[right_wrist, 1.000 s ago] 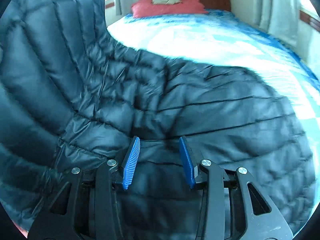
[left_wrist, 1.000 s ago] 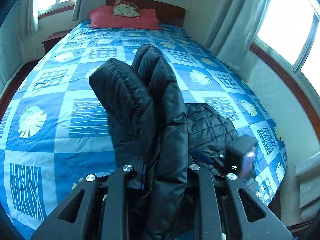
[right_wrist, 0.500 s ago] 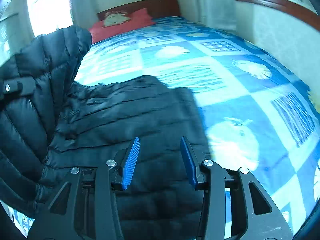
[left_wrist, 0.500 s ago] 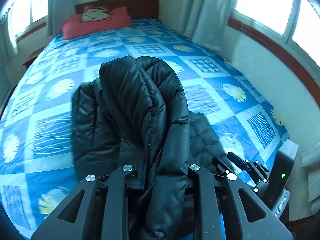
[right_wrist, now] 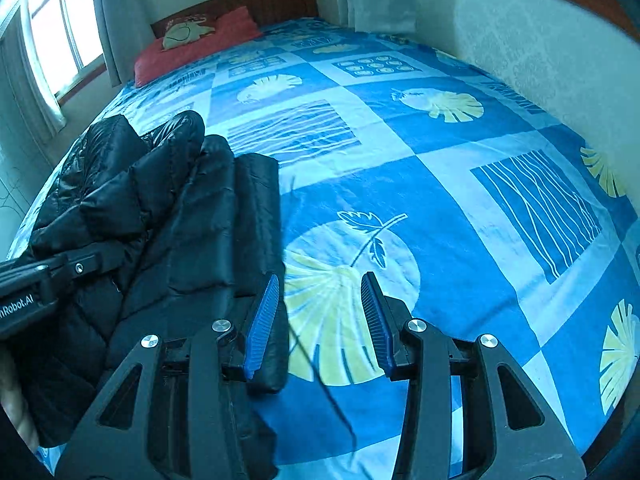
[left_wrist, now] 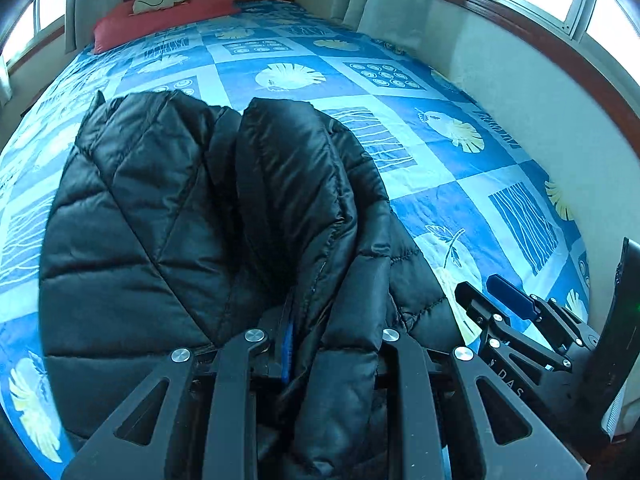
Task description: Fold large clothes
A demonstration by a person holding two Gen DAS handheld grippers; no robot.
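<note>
A black puffer jacket [left_wrist: 192,216] lies bunched in thick folds on the blue patterned bedspread [left_wrist: 404,92]. My left gripper [left_wrist: 320,340] is shut on a padded fold of it, which fills the gap between the fingers and hides all but a sliver of one blue pad. In the right wrist view the jacket [right_wrist: 180,220] lies to the left, with the left gripper's finger [right_wrist: 76,266] on it. My right gripper [right_wrist: 320,320] stands open over the bare bedspread [right_wrist: 460,184] just right of the jacket's edge, nothing between its blue pads. It also appears as the right gripper [left_wrist: 480,286] beside the jacket.
A red pillow [left_wrist: 160,16] and a wooden headboard [right_wrist: 264,0] are at the far end of the bed. A wall [right_wrist: 520,40] runs along the bed's right side, with curtains and windows. A thin dark cord [right_wrist: 316,364] crosses below the right gripper. A hand [right_wrist: 12,400] shows at lower left.
The left gripper has carried the held jacket fold across and down, so the jacket now lies more spread on the bed. The right gripper has slid right, off the jacket, over bare bedspread.
</note>
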